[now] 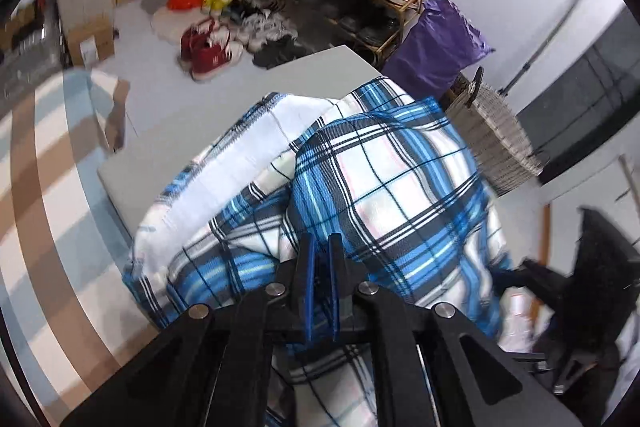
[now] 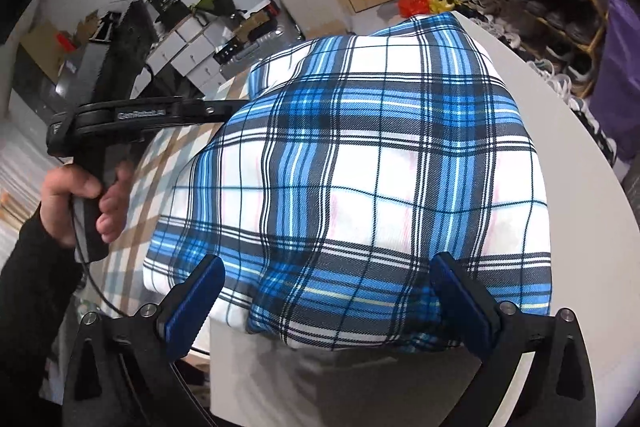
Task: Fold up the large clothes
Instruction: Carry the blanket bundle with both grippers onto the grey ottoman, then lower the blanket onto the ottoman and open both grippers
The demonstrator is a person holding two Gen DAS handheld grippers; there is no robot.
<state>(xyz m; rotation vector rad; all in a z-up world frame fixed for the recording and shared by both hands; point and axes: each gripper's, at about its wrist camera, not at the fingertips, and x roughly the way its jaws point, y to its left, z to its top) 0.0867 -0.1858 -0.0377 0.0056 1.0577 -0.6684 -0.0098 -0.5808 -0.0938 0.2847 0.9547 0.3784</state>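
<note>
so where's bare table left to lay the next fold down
Bare table shows beyond the plaid cloth, toward the red shoes. A strip also runs along its right rim beside the shoe rack. The middle is fully covered by cloth, and the left hand-held gripper pinches it there.

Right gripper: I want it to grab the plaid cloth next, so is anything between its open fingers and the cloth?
Nothing visible is in the way. The right gripper is open with the near edge of the plaid cloth bulging directly between its fingers, over the white table. The left gripper is shut on the cloth's far side.
</note>
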